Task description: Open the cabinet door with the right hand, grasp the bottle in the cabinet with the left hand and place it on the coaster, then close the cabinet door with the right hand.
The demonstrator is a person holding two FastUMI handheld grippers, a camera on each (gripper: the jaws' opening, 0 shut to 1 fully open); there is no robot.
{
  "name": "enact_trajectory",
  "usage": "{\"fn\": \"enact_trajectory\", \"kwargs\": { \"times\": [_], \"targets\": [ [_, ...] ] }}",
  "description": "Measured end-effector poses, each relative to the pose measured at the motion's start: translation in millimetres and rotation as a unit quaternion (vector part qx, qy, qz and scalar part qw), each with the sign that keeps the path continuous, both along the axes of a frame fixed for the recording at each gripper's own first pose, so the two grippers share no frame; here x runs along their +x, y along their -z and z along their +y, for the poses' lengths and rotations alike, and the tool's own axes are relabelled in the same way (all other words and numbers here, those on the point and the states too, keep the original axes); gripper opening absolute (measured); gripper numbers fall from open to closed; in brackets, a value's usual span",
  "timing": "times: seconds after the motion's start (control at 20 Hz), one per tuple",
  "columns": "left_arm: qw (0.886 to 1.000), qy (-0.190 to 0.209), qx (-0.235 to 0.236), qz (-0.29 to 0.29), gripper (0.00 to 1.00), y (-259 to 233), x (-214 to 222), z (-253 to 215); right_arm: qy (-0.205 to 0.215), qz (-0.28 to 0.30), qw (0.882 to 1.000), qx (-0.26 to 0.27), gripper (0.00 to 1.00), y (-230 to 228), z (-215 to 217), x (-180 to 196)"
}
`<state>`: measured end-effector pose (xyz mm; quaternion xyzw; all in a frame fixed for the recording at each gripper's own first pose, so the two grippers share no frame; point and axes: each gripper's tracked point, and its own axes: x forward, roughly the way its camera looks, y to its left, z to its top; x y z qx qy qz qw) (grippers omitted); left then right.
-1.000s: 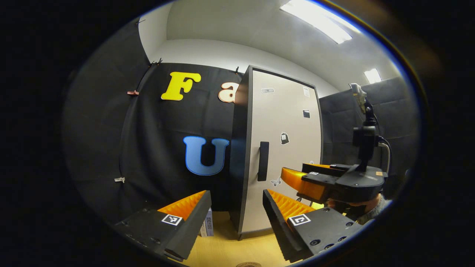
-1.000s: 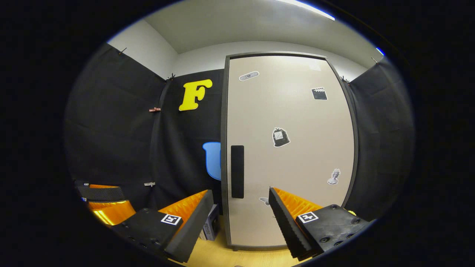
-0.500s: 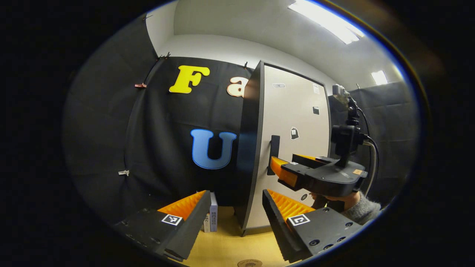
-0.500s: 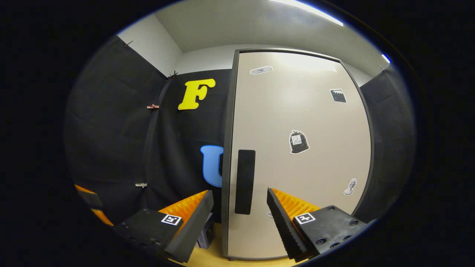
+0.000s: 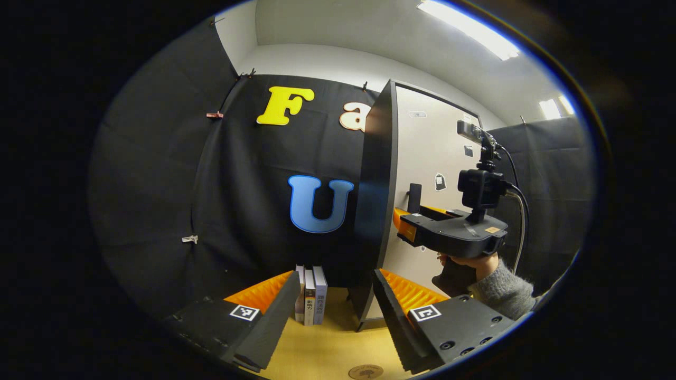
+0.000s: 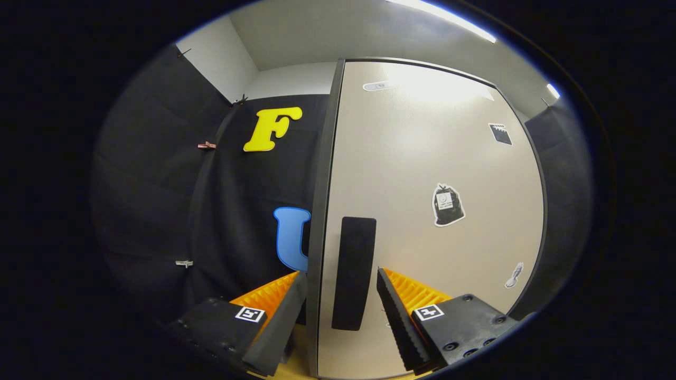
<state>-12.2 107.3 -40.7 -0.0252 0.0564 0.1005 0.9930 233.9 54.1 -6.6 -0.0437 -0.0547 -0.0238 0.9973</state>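
Cabinet door point(image 6: 433, 211) is shut, standing tall on the desk point(image 5: 332, 348) against the booth wall. Right hand-held gripper point(image 6: 338, 311) is spread wide, its fingers on either side of the door's dark handle point(image 6: 353, 272) without touching it. Left hand-held gripper point(image 5: 332, 316) hangs back, also wide and holding nothing. Three books point(image 5: 311, 293) stand beside the cabinet, and a round coaster point(image 5: 365, 371) lies on the desk near the left hand-held gripper.

Grey fuzzy knit sleeve point(image 5: 501, 291); black-bodied hand-held gripper point(image 5: 404, 231), square marker tags, screws, top camera mast with cable.
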Motion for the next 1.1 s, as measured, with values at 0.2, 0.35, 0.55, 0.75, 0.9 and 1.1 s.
{"fn": "enact_trajectory", "kwargs": {
  "times": [0.2, 0.35, 0.55, 0.75, 0.9, 1.1],
  "targets": [
    [1.000, -0.010, 0.001, 0.005, 0.88, 4.2, -1.7, 8.5, 0.012, 0.019, 1.000, 0.001, 0.74, 14.1, -3.7, 11.7],
    [1.000, -0.018, 0.002, 0.009, 0.88, 6.2, -5.9, 11.0, 0.045, 0.017, 0.999, -0.001, 0.47, 14.2, -13.5, 14.0],
    [1.000, -0.022, 0.003, 0.010, 0.88, 4.7, -8.1, 12.0, 0.048, 0.017, 0.998, 0.024, 0.34, 12.6, -16.5, 12.9],
    [1.000, -0.021, 0.004, 0.005, 0.88, 0.2, -16.0, 5.6, 0.040, 0.025, 0.999, 0.023, 0.20, 10.1, -15.8, 10.4],
    [1.000, -0.021, 0.006, 0.003, 0.88, -1.1, -23.3, -0.3, 0.023, 0.037, 0.999, 0.024, 0.10, 11.6, -12.6, 0.2],
    [1.000, -0.018, 0.004, 0.000, 0.88, -5.1, -30.5, -5.9, 0.003, 0.046, 0.999, 0.025, 0.10, 9.6, -8.8, -28.4]
  ]
}}
